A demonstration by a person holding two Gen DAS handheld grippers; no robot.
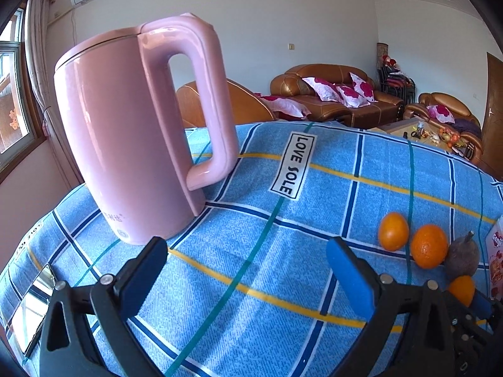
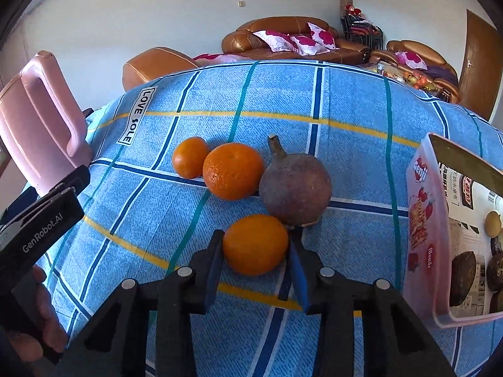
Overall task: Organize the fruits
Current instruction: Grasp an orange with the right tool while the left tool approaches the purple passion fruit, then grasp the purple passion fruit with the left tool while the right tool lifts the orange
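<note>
1. My right gripper point(image 2: 255, 253) has its jaws closed in on the nearest orange point(image 2: 255, 244), one blue pad at each flank; from the right wrist view they look to be touching it, so I read this as the grasp step of the sort, though I cannot tell whether the fruit has left the cloth.
2. My left gripper point(image 1: 246, 271) hangs released, jaws spread wide over bare cloth, gripping nothing.
3. Just past the held orange, at 1 o'clock, sits a dull purple-brown fruit point(image 2: 295, 188) with a stem, touching or almost touching the orange.
4. At 11 o'clock lie a large orange point(image 2: 233, 171) and, beside it, a small orange point(image 2: 189, 157).
5. At 3 o'clock a clear pink-printed container point(image 2: 422, 220) lies open toward me, with dark fruits and a pale one inside; I judge it the likely destination.
6. Next move, as I judge it: lift cleanly, swing toward 3 o'clock, clear the container rim, and avoid nudging the purple fruit.
7. The surface is a blue plaid cloth point(image 2: 345, 125) with a "LOVE SOLE" label; a pink kettle point(image 1: 132, 132) stands at 10 o'clock.
8. Beyond, brown leather sofas point(image 2: 283, 34) with floral pillows, white walls, and a wooden door.
</note>
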